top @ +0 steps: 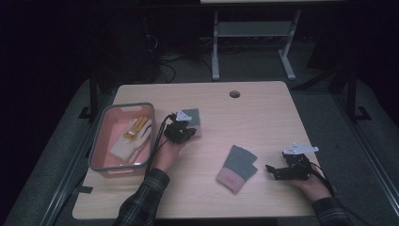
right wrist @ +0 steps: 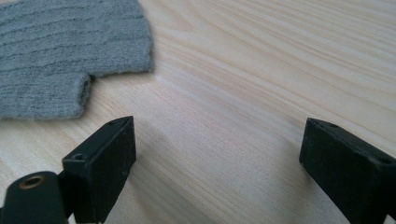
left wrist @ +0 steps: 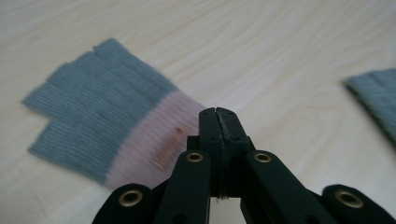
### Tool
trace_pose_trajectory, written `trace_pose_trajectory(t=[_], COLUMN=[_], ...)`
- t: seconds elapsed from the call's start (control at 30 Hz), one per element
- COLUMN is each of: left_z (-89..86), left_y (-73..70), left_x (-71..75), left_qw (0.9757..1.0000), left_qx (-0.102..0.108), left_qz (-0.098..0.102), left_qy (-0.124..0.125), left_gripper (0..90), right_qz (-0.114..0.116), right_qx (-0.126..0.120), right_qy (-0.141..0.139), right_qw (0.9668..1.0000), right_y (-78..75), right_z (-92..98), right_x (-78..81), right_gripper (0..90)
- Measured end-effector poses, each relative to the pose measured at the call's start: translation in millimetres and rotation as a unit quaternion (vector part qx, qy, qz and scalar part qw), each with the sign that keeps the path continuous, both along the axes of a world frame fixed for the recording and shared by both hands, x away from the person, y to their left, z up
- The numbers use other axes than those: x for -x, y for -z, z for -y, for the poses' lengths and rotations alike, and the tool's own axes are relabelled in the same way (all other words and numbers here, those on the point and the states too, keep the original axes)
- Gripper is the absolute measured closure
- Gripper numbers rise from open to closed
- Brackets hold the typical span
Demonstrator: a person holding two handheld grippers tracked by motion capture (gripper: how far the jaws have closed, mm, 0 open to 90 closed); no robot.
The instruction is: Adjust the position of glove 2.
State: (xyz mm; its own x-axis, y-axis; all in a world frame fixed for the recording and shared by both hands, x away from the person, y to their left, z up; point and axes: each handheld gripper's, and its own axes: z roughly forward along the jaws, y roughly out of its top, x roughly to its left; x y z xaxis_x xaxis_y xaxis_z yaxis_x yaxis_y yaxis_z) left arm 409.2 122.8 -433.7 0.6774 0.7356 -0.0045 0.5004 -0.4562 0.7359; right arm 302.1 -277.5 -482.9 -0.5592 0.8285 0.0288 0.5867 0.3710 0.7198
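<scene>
The left gripper (left wrist: pixel 218 112), jaws pressed together on the pink cuff, is pinching a soft, light knit glove (left wrist: pixel 100 116) lying near the table's (top: pixel 263 117) left edge beside the basket (top: pixel 96 141). It is looking limp, likely draping when lifted. The right gripper (right wrist: pixel 217 154) is hovering with jaws spread near the front-right corner.

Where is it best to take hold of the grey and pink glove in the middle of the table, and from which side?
Probably the grey finger end of the glove, coming in low from its right. It lies flat on the table, so only an edge can be pinched, and that end faces the open right tongs.
</scene>
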Motion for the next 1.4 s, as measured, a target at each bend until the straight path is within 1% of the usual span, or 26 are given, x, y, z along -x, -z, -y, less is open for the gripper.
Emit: trace_pose_trajectory(t=[0.1,0.13,0.17,0.23,0.27,0.3,0.33,0.37,0.4,0.43,0.47,0.53,0.57,0.6,0.63,0.67,0.7,0.9,0.93,1.03,1.1,1.13,1.2,1.23,1.33,1.4], left_z=[3.8,3.8,5.1,6.0,7.2,7.2,7.6,7.6,7.5,7.1,7.1,7.1,7.1,7.3,8.6,9.2,9.2,16.5,16.5,19.8,20.1,20.9,21.0,21.2,21.1,21.4], left_y=[2.9,2.9,5.1,8.9,13.5,13.5,19.9,19.9,23.5,23.6,23.6,23.3,23.3,23.3,23.2,23.1,23.1,22.1,22.1,21.7,21.7,21.8,21.6,21.4,21.2,22.1], left_x=[-9.9,-9.9,-14.2,-20.2,-25.6,-25.6,-28.9,-28.9,-29.5,-28.9,-28.9,-26.9,-26.9,-25.8,-22.7,-21.0,-21.0,-4.3,-4.3,5.9,8.1,13.3,15.9,20.7,25.5,33.0], left_qw=[0.9999,0.9999,0.9998,0.9997,0.9993,0.9993,0.9991,0.9991,0.9989,0.9991,0.9991,0.9991,0.9991,0.9991,0.9989,0.9989,0.9989,0.9977,0.9977,0.9963,0.996,0.9951,0.9947,0.9939,0.9929,0.9913], left_qx=[-0.006,-0.006,-0.017,-0.017,-0.031,-0.031,-0.036,-0.036,-0.037,-0.032,-0.032,-0.024,-0.024,-0.021,-0.013,-0.012,-0.012,-0.011,-0.011,-0.008,-0.008,-0.002,-0.003,-0.001,0.0,0.011], left_qz=[0.005,0.005,0.006,0.0,-0.002,-0.002,-0.013,-0.013,-0.021,-0.022,-0.022,-0.032,-0.032,-0.035,-0.044,-0.046,-0.046,-0.056,-0.056,-0.063,-0.064,-0.071,-0.072,-0.075,-0.079,-0.085], left_qy=[-0.011,-0.011,-0.012,-0.017,-0.02,-0.02,-0.02,-0.02,-0.019,-0.019,-0.019,-0.013,-0.013,-0.01,-0.003,0.002,0.002,0.037,0.037,0.057,0.062,0.069,0.073,0.08,0.089,0.1], left_gripper=[89.6,89.6,89.6,89.6,89.6,89.6,89.6,89.6,89.6,89.6,89.7,89.7,89.7,89.7,89.7,89.7,89.7,89.7,89.6,89.7,89.7,89.7,89.7,89.7,89.7,89.7], right_qz=[-0.001,-0.001,-0.001,-0.001,-0.001,-0.001,-0.001,-0.001,-0.001,-0.001,-0.001,0.0,0.0,-0.001,0.0,0.0,0.0,0.0,0.0,0.0,0.0,0.0,0.0,0.0,0.0,0.0], right_qx=[0.0,0.0,0.0,0.0,0.0,0.0,0.0,0.0,0.0,0.0,0.0,0.0,0.0,0.0,0.0,0.0,0.0,0.001,0.001,0.001,0.001,0.001,0.001,0.001,0.001,0.001], right_qy=[0.0,0.0,0.0,0.0,0.0,0.0,0.0,0.0,0.0,0.0,0.0,-0.001,-0.001,-0.001,-0.001,-0.001,-0.001,-0.002,-0.002,-0.002,-0.002,-0.002,-0.002,-0.002,-0.002,-0.002], right_qw=[1.0,1.0,1.0,1.0,1.0,1.0,1.0,1.0,1.0,1.0,1.0,1.0,1.0,1.0,1.0,1.0,1.0,1.0,1.0,1.0,1.0,1.0,1.0,1.0,1.0,1.0], right_y=[0.0,0.0,0.0,0.0,0.0,0.0,0.0,0.0,0.0,0.0,0.0,0.0,0.0,0.0,0.0,0.0,0.0,0.0,0.0,0.0,0.0,0.0,0.0,0.0,0.0,0.0], right_z=[0.0,0.0,-0.1,-0.1,-0.1,-0.1,-0.1,-0.1,-0.2,-0.1,-0.1,-0.1,-0.1,-0.1,-0.1,-0.1,-0.1,-0.2,-0.2,-0.2,-0.2,-0.2,-0.2,-0.2,-0.2,-0.2], right_x=[0.0,0.0,0.1,0.0,0.0,0.0,0.0,0.0,0.0,0.1,0.0,0.0,0.0,0.0,0.0,0.0,0.0,0.1,0.1,0.1,0.1,0.2,0.2,0.1,0.1,0.1], right_gripper=[10.1,10.1,10.0,10.0,10.0,10.0,10.0,10.0,10.0,10.0,10.0,10.0,10.0,10.0,10.0,10.0,10.0,10.0,10.0,10.0,10.0,10.0,10.0,10.0,10.0,10.0])
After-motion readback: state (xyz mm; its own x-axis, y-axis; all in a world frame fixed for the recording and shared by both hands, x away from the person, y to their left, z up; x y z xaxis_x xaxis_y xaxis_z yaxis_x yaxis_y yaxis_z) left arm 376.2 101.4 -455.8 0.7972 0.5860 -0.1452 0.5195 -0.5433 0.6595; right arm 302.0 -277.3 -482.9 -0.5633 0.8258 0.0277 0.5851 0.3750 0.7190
